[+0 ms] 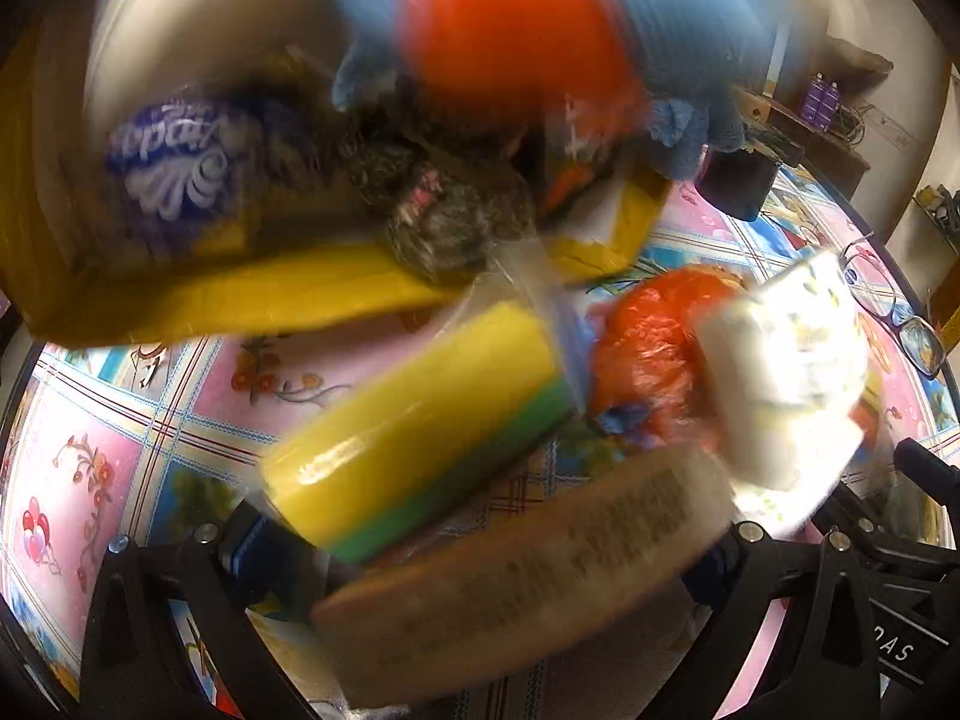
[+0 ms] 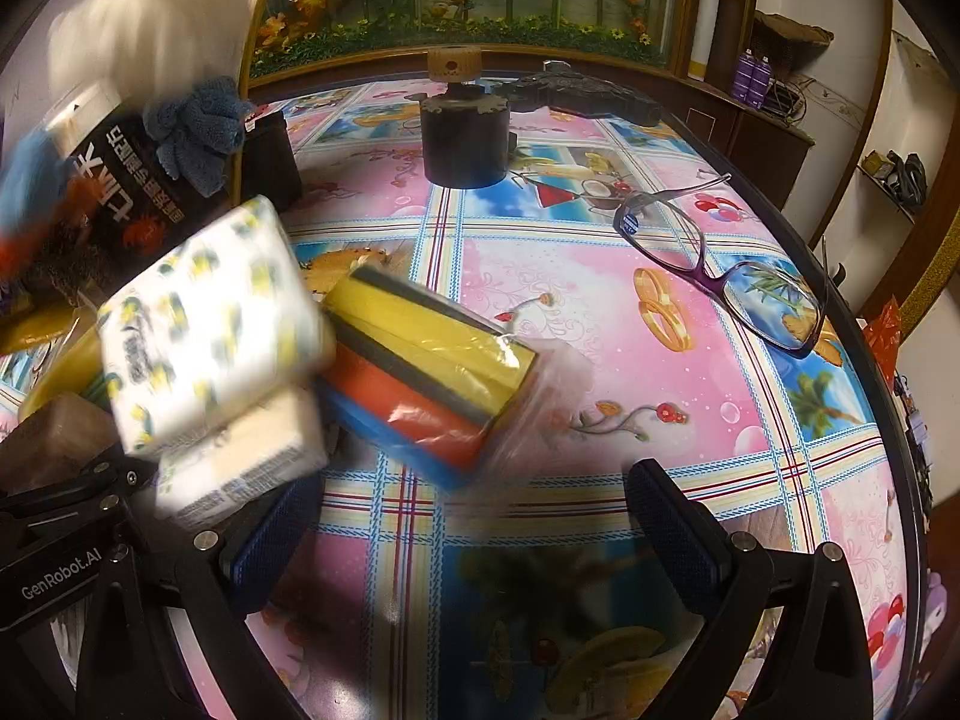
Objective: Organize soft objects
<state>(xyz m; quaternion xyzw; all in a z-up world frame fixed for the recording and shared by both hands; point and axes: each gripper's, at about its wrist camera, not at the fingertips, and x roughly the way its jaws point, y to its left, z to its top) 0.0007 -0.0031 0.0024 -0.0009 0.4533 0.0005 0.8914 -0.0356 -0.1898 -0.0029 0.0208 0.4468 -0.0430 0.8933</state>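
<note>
Left wrist view: brown block gripped amid blurred soft goods

A brown block (image 1: 528,576) is clamped between the left gripper (image 1: 480,564) jaws, presumably for sorting toward the yellow box (image 1: 240,294) at 10 o'clock. The right gripper (image 2: 474,528) jaws are held apart, empty, with the sponge pack (image 2: 426,372) lying on the counter (image 2: 600,300) at 12 o'clock

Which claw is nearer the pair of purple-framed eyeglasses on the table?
Right. The right claw hangs open over the tablecloth, with the purple-framed eyeglasses just ahead to its right. The left claw sits among the sponges, with the eyeglasses at that view's far right edge.
</note>
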